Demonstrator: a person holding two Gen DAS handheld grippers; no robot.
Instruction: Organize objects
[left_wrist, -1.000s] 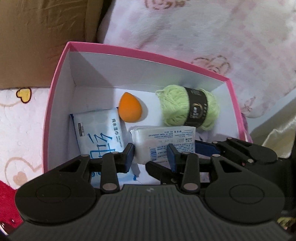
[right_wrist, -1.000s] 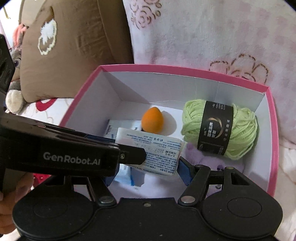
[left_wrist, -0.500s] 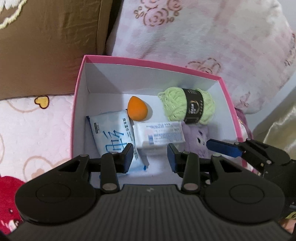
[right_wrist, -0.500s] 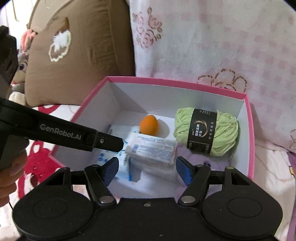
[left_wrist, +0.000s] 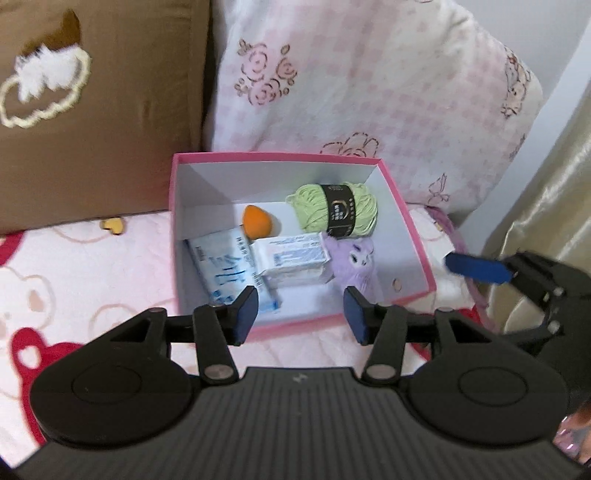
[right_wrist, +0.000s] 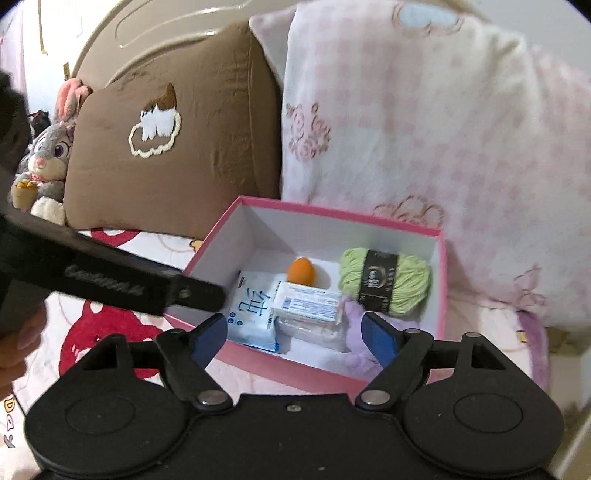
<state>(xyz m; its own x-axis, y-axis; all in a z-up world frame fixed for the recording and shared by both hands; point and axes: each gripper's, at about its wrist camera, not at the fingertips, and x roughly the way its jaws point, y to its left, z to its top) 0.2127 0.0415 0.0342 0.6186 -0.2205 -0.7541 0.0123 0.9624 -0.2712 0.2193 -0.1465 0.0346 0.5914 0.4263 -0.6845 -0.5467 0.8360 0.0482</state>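
Note:
A pink box (left_wrist: 412, 236) (right_wrist: 442, 280) with white inside sits on the bed. It holds a green yarn ball (left_wrist: 338, 210) (right_wrist: 384, 280), an orange sponge egg (left_wrist: 255, 221) (right_wrist: 301, 271), a blue tissue pack (left_wrist: 221, 266) (right_wrist: 253, 314), a white packet (left_wrist: 291, 256) (right_wrist: 308, 304) and a purple plush (left_wrist: 356, 258) (right_wrist: 354, 314). My left gripper (left_wrist: 301, 314) is open and empty, held back above the box's near edge. My right gripper (right_wrist: 293, 338) is open and empty, also above the near edge.
A brown pillow (left_wrist: 92, 110) (right_wrist: 166, 147) and a pink checked pillow (left_wrist: 369, 92) (right_wrist: 424, 129) lean behind the box. A grey rabbit plush (right_wrist: 46, 162) sits far left. A beige curtain (left_wrist: 546, 184) hangs at the right. The bedsheet (left_wrist: 74, 277) is pink with red bears.
Both grippers have pulled back and up out of the box. The white packet, which was between the right gripper's fingers, now lies in the box. The purple plush is now uncovered.

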